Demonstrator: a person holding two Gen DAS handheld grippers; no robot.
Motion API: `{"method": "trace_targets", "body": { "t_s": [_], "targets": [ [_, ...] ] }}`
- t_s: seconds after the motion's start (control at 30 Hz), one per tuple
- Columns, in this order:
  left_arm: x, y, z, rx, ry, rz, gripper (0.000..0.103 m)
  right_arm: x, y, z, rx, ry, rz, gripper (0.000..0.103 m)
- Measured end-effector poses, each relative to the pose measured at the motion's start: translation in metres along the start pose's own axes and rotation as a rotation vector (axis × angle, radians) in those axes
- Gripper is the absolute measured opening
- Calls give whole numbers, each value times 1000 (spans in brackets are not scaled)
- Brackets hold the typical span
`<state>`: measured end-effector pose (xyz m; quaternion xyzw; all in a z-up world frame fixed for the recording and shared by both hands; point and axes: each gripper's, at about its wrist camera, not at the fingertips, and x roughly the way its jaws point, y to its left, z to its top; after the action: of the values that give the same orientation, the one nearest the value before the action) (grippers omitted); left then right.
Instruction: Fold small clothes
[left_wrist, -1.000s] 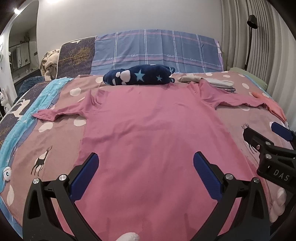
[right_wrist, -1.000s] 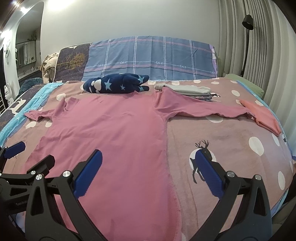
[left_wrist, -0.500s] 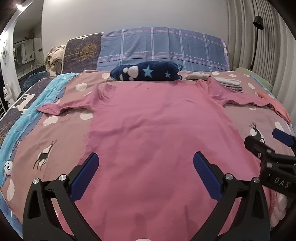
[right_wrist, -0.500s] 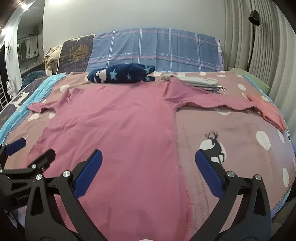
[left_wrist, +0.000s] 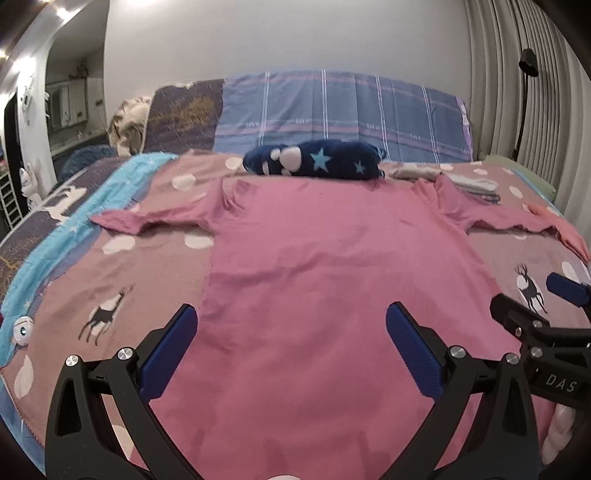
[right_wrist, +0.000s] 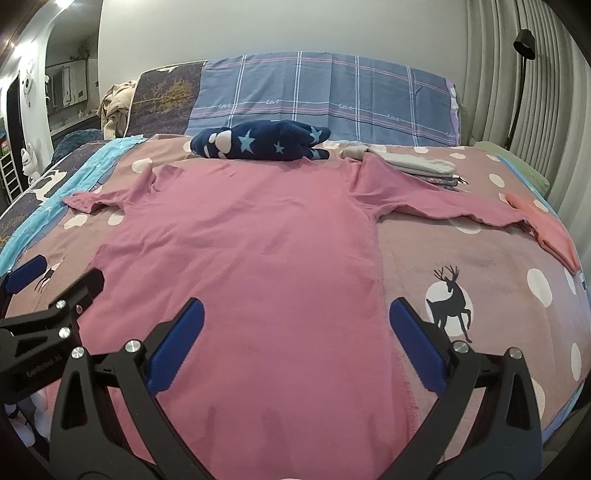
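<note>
A pink long-sleeved shirt (left_wrist: 332, 266) lies spread flat on the bed, collar at the far end, both sleeves stretched out to the sides; it also shows in the right wrist view (right_wrist: 251, 258). My left gripper (left_wrist: 291, 350) is open and empty above the shirt's near hem. My right gripper (right_wrist: 295, 347) is open and empty above the hem's right side, its right finger over the shirt's right edge. The right gripper (left_wrist: 546, 325) shows at the right of the left view, and the left gripper (right_wrist: 44, 306) shows at the left of the right view.
A navy star-print plush (right_wrist: 258, 142) lies by the collar. Folded grey clothes (right_wrist: 417, 166) and a salmon folded garment (right_wrist: 543, 225) lie to the right. A plaid pillow (right_wrist: 325, 99) stands behind. The bed's right edge (right_wrist: 576, 398) is close.
Both grippers have pulled back a little toward the near edge of the bed and tilted up. The shirt has not moved.
</note>
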<state>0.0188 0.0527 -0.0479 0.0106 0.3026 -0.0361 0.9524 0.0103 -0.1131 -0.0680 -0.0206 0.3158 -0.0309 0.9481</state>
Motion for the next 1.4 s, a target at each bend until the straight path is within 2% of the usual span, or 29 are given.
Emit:
{"method": "trace_targets", "body": {
  "t_s": [0.13,0.27,0.33,0.63,0.77,0.87,0.93,1.0,1.07,1.1,1.17,1.23,1.3,1.4],
  "targets": [
    [12,7,-3,-23,71,-27,100,4,4,2,-7,7,-4,101],
    [21,9,-7,-12,91,-10,94,9,7,3,-12,16,-11,101],
    [25,13,-8,-21,105,-26,90,12,9,4,-15,20,-15,101],
    [36,31,1,-39,107,-44,87,25,16,14,-43,15,-32,101],
    [49,61,10,-119,130,-91,81,35,13,21,-51,6,-66,101],
    [59,86,17,-154,135,-49,75,47,7,28,-45,14,-84,101],
    [65,102,22,-173,135,-45,69,56,6,32,-60,15,-93,100],
    [75,124,29,-214,147,-52,65,62,5,35,-83,10,-102,95],
    [84,145,34,-258,157,-42,63,69,1,41,-97,-1,-84,82],
    [89,161,38,-285,155,-26,62,71,-3,44,-94,-5,-69,78],
    [99,194,47,-334,132,33,62,79,-13,53,-80,-6,-16,59],
    [108,225,54,-400,115,80,62,89,-21,61,-77,15,22,50],
    [122,266,59,-518,107,100,62,100,-24,67,-82,34,13,49],
    [150,317,67,-667,103,87,62,116,-27,74,-103,47,-15,52]
  ]
}}
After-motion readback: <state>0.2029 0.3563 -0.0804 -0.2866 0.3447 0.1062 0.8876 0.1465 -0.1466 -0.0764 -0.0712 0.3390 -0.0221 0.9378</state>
